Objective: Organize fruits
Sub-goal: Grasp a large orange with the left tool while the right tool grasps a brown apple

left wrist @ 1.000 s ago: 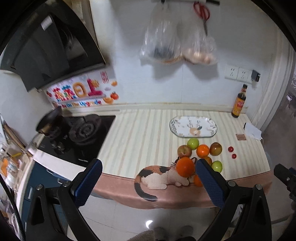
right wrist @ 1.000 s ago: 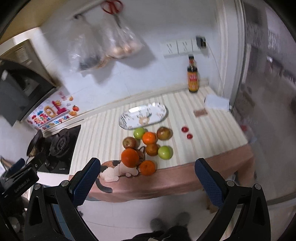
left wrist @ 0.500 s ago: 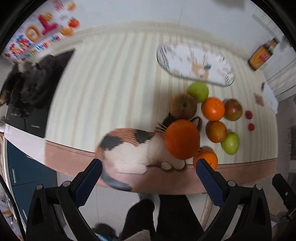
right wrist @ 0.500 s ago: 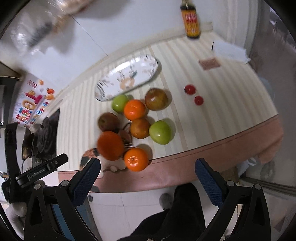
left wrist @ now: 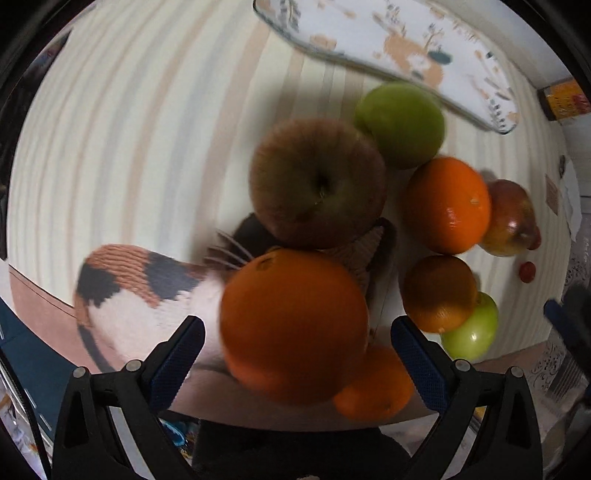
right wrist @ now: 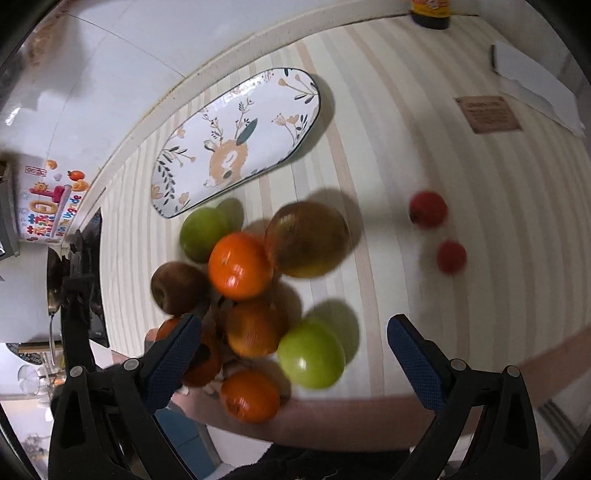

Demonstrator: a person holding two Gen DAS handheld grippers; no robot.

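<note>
The landmark is the oval deer-print plate [right wrist: 236,144], lying empty on the striped worktop [right wrist: 388,122] close to the wall.

Fruit cluster, all on the worktop on the near side of the plate:
- One green apple [right wrist: 203,232] sits just beside the plate's near rim.
- A bright orange [right wrist: 240,269] touches that apple on the side away from the plate, with a red-green apple [right wrist: 306,240] against it.
- A dark red apple [left wrist: 317,181] lies next to the orange.
- A duller orange [right wrist: 255,325] and a second green apple [right wrist: 310,354] lie further from the plate.
- The large orange [left wrist: 295,325] rests on a knitted calico cat toy [left wrist: 140,291] at the worktop's front edge. A smaller orange [right wrist: 251,395] lies beside it at that edge.
- Two small red fruits [right wrist: 428,208] lie well apart from the cluster.

Left gripper [left wrist: 295,350]: jaws spread wide, positioned close above the large orange, one finger on each side, not touching it.

Right gripper [right wrist: 295,350]: jaws spread wide, holding nothing, hovering over the far-from-plate part of the cluster near the second green apple.

A sauce bottle [right wrist: 430,14] stands by the wall.
</note>
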